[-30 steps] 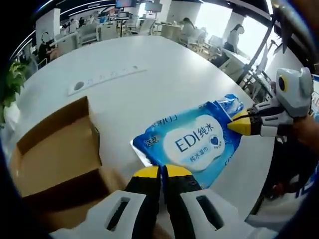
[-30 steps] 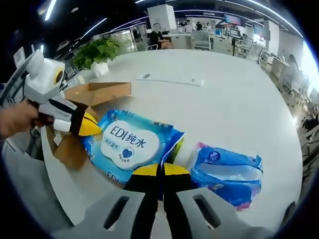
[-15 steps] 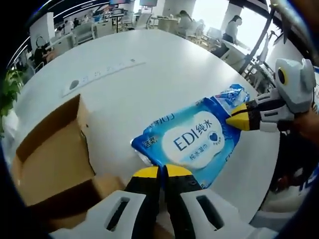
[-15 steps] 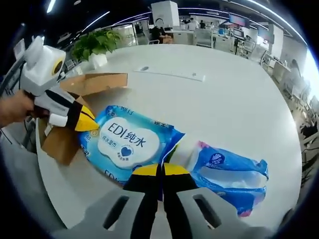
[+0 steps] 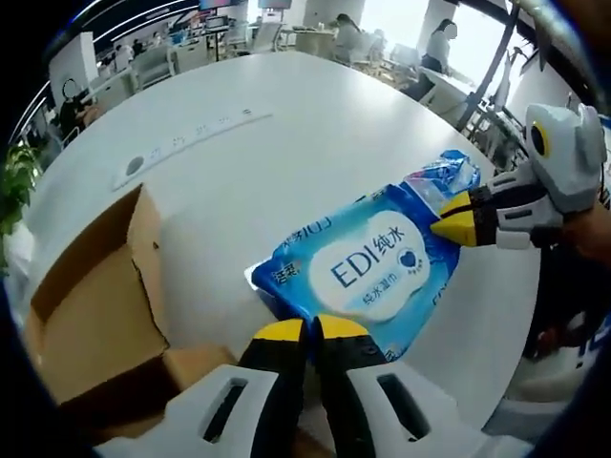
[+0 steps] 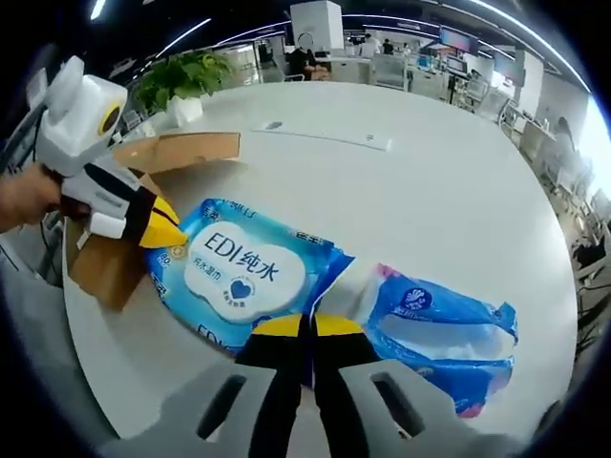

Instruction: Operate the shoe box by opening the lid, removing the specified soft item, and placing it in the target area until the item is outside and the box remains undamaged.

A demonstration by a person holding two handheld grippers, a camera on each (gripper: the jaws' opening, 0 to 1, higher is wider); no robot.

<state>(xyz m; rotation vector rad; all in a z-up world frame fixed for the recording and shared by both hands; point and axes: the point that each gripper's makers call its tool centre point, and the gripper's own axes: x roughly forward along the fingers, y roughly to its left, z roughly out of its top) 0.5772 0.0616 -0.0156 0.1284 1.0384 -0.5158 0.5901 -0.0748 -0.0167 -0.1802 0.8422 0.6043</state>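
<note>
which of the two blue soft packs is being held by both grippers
The wet wipes pack with the white EDI label: the left gripper and right gripper pinch its opposite ends. The crinkled tissue pack lies free beside it.

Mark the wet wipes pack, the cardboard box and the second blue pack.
wet wipes pack (image 5: 368,272): left gripper view, white label.
cardboard box (image 5: 91,320): left gripper view, inner floor.
second blue pack (image 6: 444,334): right gripper view, clear middle.

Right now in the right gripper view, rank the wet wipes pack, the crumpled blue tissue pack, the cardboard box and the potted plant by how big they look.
1. wet wipes pack
2. crumpled blue tissue pack, close to the box, so that order is unsure
3. cardboard box, partly hidden behind the left gripper
4. potted plant, which sits farthest away
</note>
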